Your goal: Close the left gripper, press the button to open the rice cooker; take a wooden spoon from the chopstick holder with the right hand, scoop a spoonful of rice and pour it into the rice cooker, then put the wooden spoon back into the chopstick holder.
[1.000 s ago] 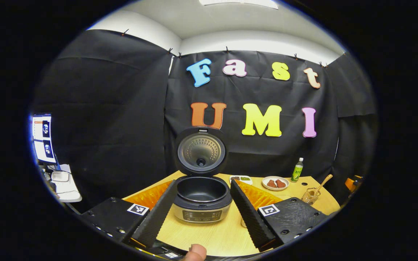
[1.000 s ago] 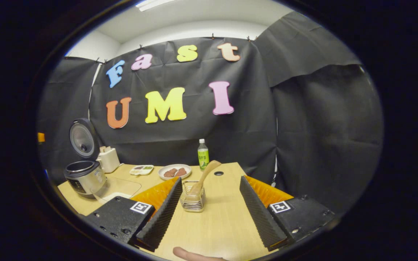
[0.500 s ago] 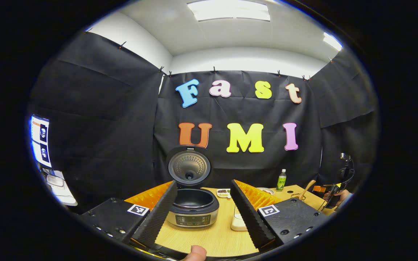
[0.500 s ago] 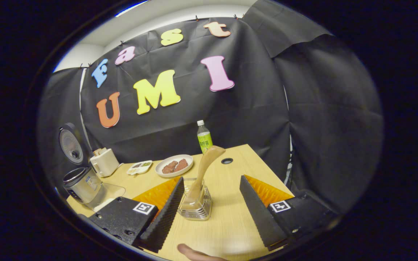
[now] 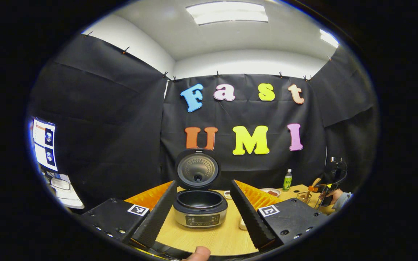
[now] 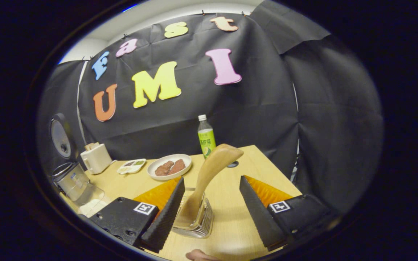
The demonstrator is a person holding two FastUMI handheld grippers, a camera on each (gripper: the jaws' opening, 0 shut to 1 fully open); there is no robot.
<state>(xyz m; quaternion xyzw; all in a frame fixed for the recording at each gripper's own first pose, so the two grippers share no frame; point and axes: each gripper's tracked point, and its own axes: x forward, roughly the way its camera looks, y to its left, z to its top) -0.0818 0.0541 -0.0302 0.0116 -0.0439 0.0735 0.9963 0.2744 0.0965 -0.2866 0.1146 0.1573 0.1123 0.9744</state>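
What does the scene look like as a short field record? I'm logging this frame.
cooker: lid up, pot looks empty
spoon: standing in holder, leaning right
right gripper: jaws open either side of spoon, not touching
left gripper: jaws open, facing cooker
plate: behind holder, brown food on it
bottle: at table's back edge

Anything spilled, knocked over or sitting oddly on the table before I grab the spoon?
Nothing stands out. The rice cooker stands upright with its lid open. The wooden spoon leans in the chopstick holder, between the open right gripper's fingers. The green bottle and plate sit upright; no spill shows.
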